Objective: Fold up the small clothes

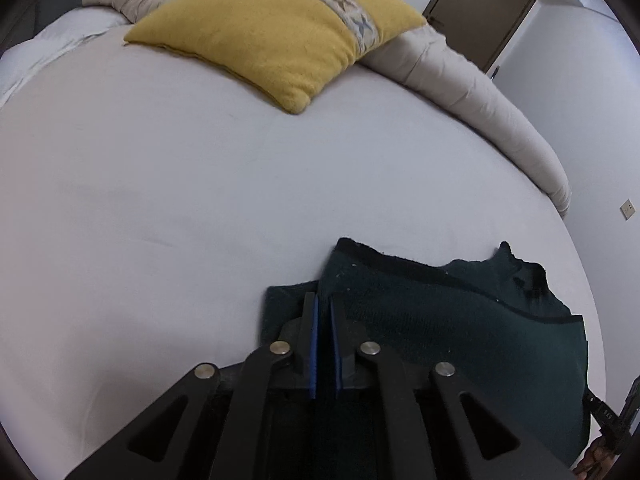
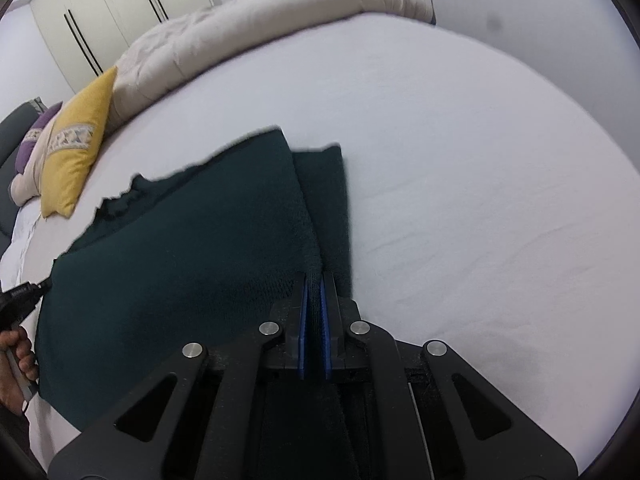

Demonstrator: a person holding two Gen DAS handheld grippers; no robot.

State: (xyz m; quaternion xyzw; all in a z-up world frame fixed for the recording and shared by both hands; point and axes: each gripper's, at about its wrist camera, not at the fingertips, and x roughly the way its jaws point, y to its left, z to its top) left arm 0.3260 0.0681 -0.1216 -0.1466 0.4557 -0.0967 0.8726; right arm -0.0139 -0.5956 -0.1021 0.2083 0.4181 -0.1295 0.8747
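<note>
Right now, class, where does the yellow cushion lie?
In the left wrist view the yellow cushion lies at the far side of the bed, against the rolled beige duvet, well beyond the dark green garment.

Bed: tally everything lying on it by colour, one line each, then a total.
Dark green: 1, the garment
Yellow: 1, the cushion
Beige: 1, the duvet
Purple: 1, a second cushion, only partly visible
Total: 4
</note>
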